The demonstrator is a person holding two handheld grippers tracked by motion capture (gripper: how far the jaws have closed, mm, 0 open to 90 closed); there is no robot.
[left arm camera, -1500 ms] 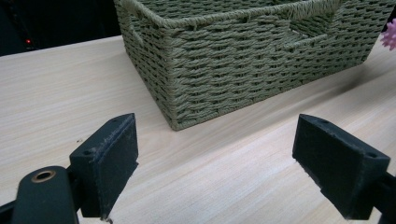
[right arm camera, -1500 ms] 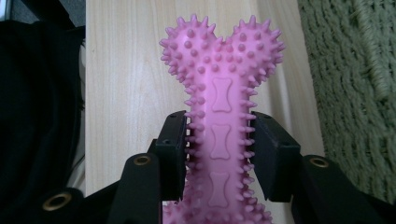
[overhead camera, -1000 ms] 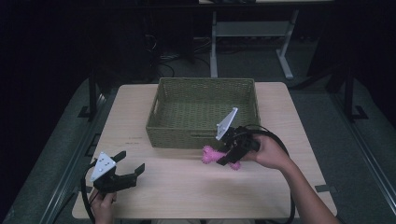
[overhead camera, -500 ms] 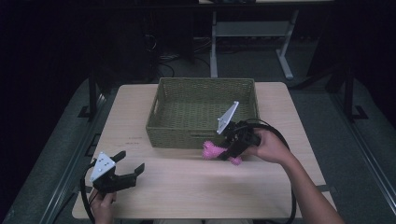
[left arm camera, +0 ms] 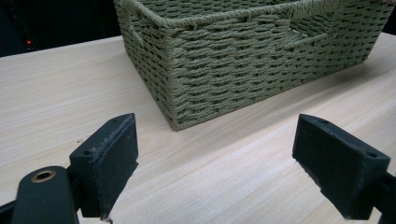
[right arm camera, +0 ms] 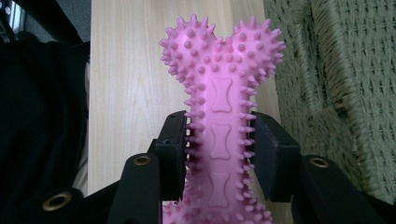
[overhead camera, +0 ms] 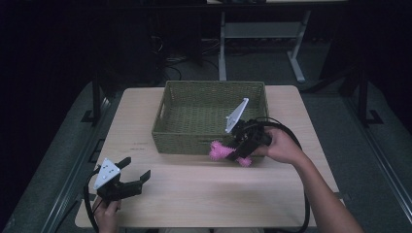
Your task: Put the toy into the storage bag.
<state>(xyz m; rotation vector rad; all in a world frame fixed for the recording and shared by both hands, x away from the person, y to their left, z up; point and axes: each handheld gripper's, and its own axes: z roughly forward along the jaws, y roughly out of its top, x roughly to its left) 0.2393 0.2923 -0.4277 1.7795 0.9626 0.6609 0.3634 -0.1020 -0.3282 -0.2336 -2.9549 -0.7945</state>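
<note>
Right tool (overhead camera: pixel 232 151) is clamping the pink bone (overhead camera: pixel 219 151), now lifting it closer to the basket (overhead camera: pixel 160 127); left tool (overhead camera: pixel 135 172) is sitting wide open, empty, unmoved.

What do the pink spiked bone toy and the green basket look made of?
Bone toy: probably soft rubber or silicone; matte, moulded nubs and embossed bone shapes. Basket: woven twisted cord, maybe paper rope or seagrass; olive, dull, visible plaited strands.

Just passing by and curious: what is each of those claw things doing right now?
Left gripper: open, holding nothing, low over the table.
Right gripper: shut on the pink spiky toy bone, beside the basket.
</note>
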